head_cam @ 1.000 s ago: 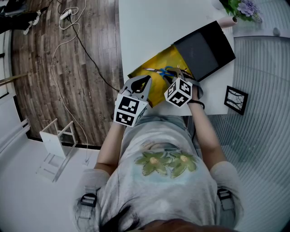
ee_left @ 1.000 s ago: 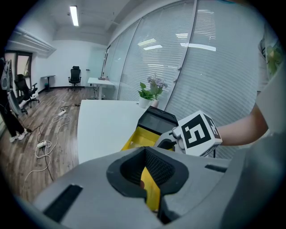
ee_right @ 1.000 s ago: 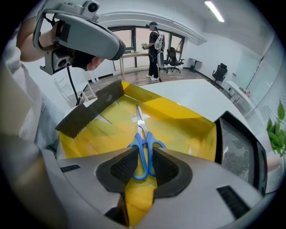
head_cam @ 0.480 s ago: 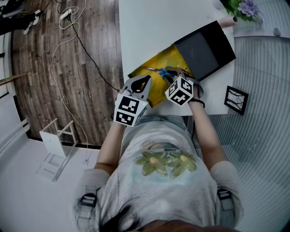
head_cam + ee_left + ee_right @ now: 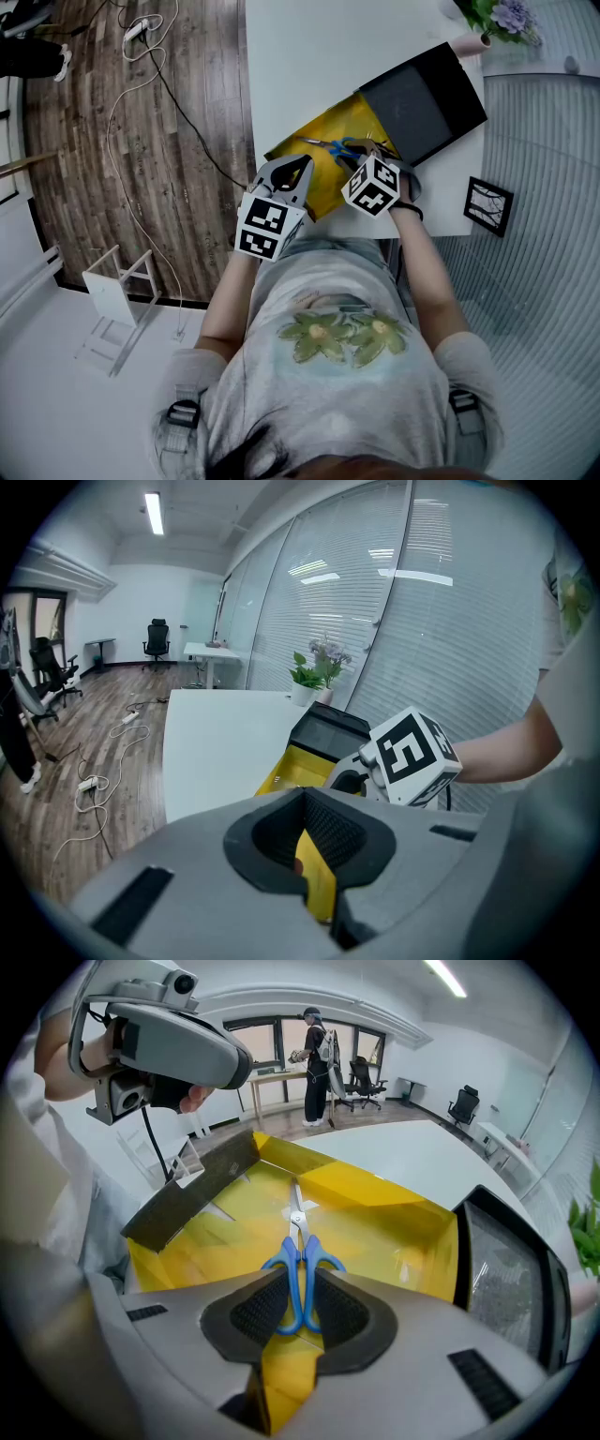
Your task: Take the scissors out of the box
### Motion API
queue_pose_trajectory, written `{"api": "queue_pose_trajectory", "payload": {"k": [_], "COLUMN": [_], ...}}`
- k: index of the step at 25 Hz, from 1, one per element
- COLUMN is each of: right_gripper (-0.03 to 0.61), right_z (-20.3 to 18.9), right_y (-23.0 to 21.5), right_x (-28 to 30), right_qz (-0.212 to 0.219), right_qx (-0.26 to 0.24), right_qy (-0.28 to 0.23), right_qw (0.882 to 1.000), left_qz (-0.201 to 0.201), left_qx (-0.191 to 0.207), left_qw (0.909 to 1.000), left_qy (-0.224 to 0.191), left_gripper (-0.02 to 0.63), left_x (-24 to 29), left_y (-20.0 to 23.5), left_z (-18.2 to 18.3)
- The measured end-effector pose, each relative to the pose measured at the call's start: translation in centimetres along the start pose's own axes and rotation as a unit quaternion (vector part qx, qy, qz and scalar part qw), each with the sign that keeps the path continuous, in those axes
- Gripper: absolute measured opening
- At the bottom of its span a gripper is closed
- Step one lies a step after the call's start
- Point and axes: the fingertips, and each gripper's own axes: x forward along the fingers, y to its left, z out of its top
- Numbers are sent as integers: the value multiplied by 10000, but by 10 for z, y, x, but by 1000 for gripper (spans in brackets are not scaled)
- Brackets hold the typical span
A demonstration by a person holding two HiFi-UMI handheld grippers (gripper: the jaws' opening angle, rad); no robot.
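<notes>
An open yellow box [image 5: 314,183] lies on the white table [image 5: 309,56] near its front edge. Blue-handled scissors [image 5: 337,146] lie inside it, blades pointing away from me. In the right gripper view the scissors [image 5: 300,1260] have their handles between the pads of my right gripper [image 5: 300,1283], which is shut on them. My right gripper [image 5: 361,155] reaches into the box from the near side. My left gripper [image 5: 302,167] sits at the box's near left edge. My left gripper [image 5: 306,803] is shut on the yellow box wall [image 5: 319,888].
The box's black lid [image 5: 422,103] lies open to the right of the box. A small framed picture [image 5: 488,206] and a flower vase [image 5: 492,19] sit further right. Cables [image 5: 150,56] and a white stool [image 5: 117,291] are on the wood floor to the left.
Both grippers stay almost still. The right gripper's marker cube has shifted very slightly. A person at the far left of the floor has moved.
</notes>
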Motion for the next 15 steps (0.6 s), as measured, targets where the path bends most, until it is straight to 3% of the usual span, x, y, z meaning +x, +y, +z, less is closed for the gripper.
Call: {"api": "queue_pose_trajectory", "payload": {"k": [15], "right_gripper": [86], "right_z": [-2], "right_y": [6], "right_x": [-7], "right_qz": [4], "right_qx": [80], "right_qy": [-35], "right_qw": [10000], "left_qz": [-9], "left_qx": [98], "left_qw": [9999], "left_qy": [-45], "left_gripper": [6], "left_x": [-3], "left_y": [-2], "left_z": [3]}}
